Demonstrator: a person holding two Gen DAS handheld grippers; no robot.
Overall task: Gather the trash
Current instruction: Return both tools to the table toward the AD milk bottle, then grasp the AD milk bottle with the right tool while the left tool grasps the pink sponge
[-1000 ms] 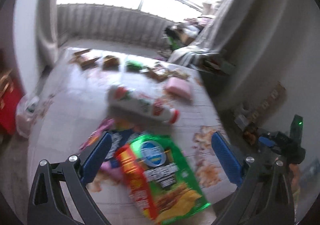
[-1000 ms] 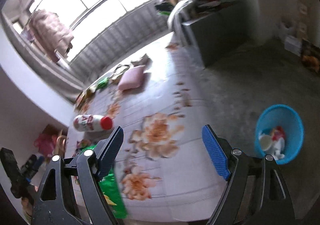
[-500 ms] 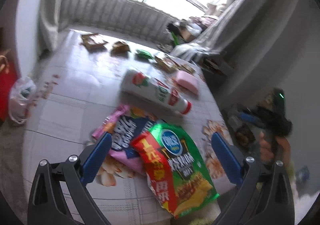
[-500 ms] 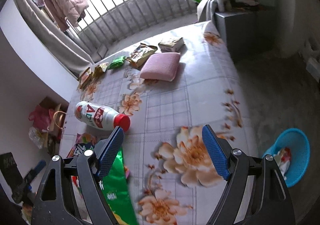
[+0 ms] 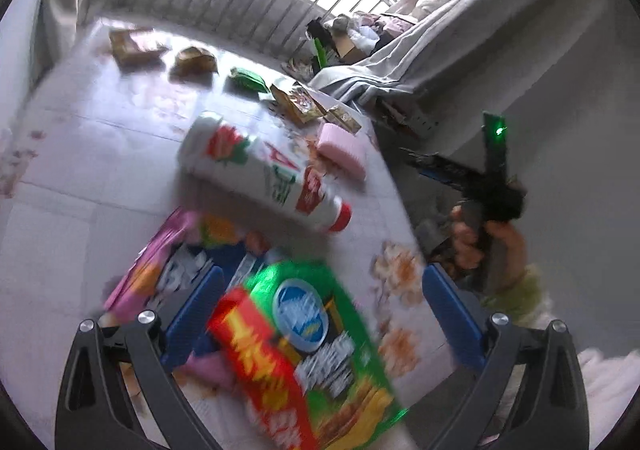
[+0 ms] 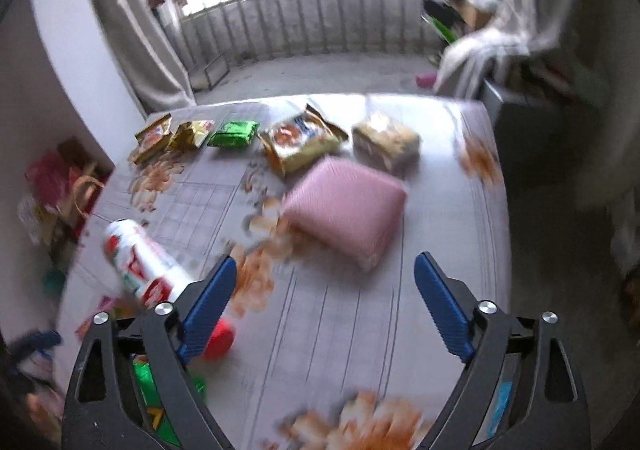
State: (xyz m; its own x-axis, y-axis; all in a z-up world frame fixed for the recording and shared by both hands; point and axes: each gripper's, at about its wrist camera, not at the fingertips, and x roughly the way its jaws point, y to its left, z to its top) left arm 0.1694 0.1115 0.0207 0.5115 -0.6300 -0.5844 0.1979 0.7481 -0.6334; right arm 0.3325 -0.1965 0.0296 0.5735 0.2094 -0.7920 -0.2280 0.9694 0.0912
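our left gripper (image 5: pixel 320 314) hangs spread over the green chip bag (image 5: pixel 316 346) at lower centre, set to pinch it. our right gripper (image 6: pixel 324 302) is opening, nothing between, facing the pink pack (image 6: pixel 344 210).

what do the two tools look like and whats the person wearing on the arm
Both the left tool and the right tool have black, triangular cut-out arms with silver screws and ribbed blue pads on the fingers. Seen from the left wrist, the right one carries a black upright part with a green light. The hand holding it comes out of a yellow-green sleeve.
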